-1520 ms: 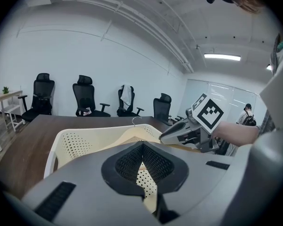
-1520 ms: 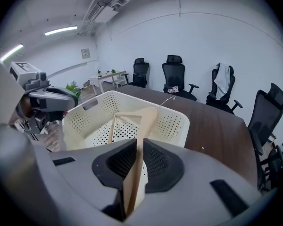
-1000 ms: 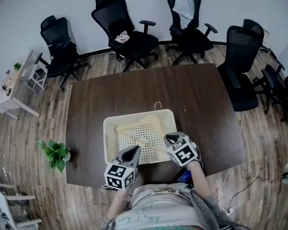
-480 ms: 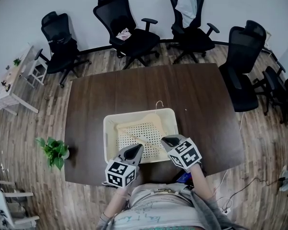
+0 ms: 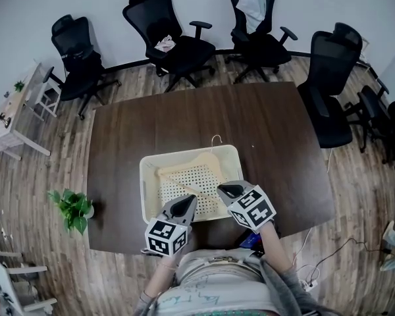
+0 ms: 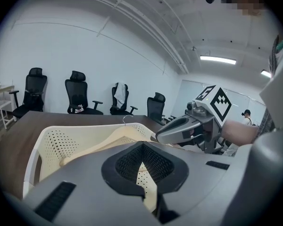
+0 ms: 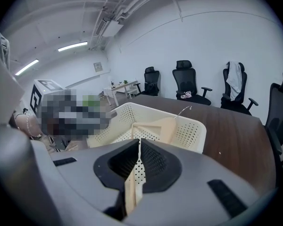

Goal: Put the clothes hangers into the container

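**Right gripper nudged up-left; hanger sits in basket**

Right gripper has crept slightly toward the upper left of the head view since a second ago. It now hangs over the near right edge of the cream perforated plastic basket. Left gripper hasn't budged and sits at the near rim, lower centre of frame.

Both grippers have their jaws closed together with nothing gripped. In each gripper view only cream basket plastic shows through the thin slit behind the tips.

Pale wooden clothes hanger with a metal hook is inside the basket, same spot as before. Its shoulder is at the far wall, its hook pokes over the far rim, and its lower bar runs diagonally across the holed floor.

The basket sits on the dark brown wooden table, near the front edge, centre frame.
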Demonstrator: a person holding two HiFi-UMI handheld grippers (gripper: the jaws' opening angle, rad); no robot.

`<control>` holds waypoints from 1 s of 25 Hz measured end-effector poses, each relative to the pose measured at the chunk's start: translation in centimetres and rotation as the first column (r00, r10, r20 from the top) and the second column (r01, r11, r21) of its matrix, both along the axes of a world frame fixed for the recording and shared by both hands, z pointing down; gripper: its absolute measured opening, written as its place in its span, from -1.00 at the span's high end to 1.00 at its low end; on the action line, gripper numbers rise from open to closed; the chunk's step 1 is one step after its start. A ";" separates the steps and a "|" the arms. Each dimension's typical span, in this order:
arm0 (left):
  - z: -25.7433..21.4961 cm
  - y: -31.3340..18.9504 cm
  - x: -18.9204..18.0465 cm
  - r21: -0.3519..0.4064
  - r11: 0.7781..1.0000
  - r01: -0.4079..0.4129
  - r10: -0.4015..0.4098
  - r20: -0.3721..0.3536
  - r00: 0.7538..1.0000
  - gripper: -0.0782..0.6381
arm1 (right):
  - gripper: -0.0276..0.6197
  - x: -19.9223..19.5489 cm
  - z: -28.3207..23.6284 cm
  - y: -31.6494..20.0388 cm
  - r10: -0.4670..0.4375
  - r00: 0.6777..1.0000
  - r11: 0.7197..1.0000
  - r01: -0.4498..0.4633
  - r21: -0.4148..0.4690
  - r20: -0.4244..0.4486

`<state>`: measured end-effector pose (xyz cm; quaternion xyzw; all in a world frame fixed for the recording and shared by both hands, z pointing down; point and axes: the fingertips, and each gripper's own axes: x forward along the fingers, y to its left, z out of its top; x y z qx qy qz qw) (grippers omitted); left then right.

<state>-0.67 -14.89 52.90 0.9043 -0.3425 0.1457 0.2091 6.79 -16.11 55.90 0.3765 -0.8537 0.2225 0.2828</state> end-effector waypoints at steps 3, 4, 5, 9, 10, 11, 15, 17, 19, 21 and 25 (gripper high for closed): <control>-0.2 -0.3 -0.2 0.014 1.000 -0.004 0.004 0.005 1.000 0.75 | 0.83 -0.7 -0.3 -0.3 0.003 1.000 1.000 -0.003 0.011 0.008; -0.2 -0.3 -0.3 0.016 1.000 -0.003 0.003 0.004 1.000 0.75 | 0.83 -0.9 -0.3 -0.3 0.003 1.000 1.000 -0.003 0.015 0.004; -0.2 -0.3 -0.4 0.017 1.000 -0.002 0.002 0.003 1.000 0.75 | 0.83 -1.0 -0.3 -0.3 0.004 1.000 1.000 -0.004 0.018 0.000; -0.2 -0.4 -0.4 0.019 1.000 -0.005 0.005 0.002 1.000 0.75 | 0.83 -1.4 -0.8 -0.3 0.004 1.000 1.000 -0.004 0.022 0.027; -0.2 -0.4 -0.3 0.020 1.000 -0.007 0.007 0.000 1.000 0.75 | 0.83 -1.6 -1.0 -0.2 0.002 0.999 1.000 -0.003 0.021 0.037; -0.3 -0.4 -0.3 0.020 1.000 -0.010 0.010 -0.003 1.000 0.75 | 0.83 -1.7 -1.2 -0.1 0.001 0.999 1.000 -0.002 0.022 0.043; -1.0 -0.7 -0.8 0.043 0.999 -0.015 0.016 -0.018 1.000 0.75 | 0.83 -2.3 -1.9 0.0 -0.003 0.999 0.999 0.001 0.052 0.038; -1.8 -0.8 -1.0 0.060 0.998 -0.006 0.007 -0.029 1.000 0.75 | 0.83 -2.6 -2.4 -0.1 -0.010 0.999 0.998 0.008 0.067 0.033; -2.7 -1.0 -1.2 0.078 0.997 0.002 0.000 -0.035 0.999 0.75 | 0.83 -2.7 -3.1 -0.1 -0.016 0.999 0.997 0.012 0.081 0.038; -3.5 -1.2 -1.5 0.096 0.995 0.009 -0.006 -0.037 0.999 0.75 | 0.83 -3.1 -3.8 -0.1 -0.023 0.999 0.995 0.019 0.099 0.045; -4.5 -1.5 -2.1 0.116 0.993 0.027 -0.022 -0.045 0.999 0.75 | 0.83 -4.1 -5.4 -0.2 -0.045 0.997 0.991 0.035 0.130 0.068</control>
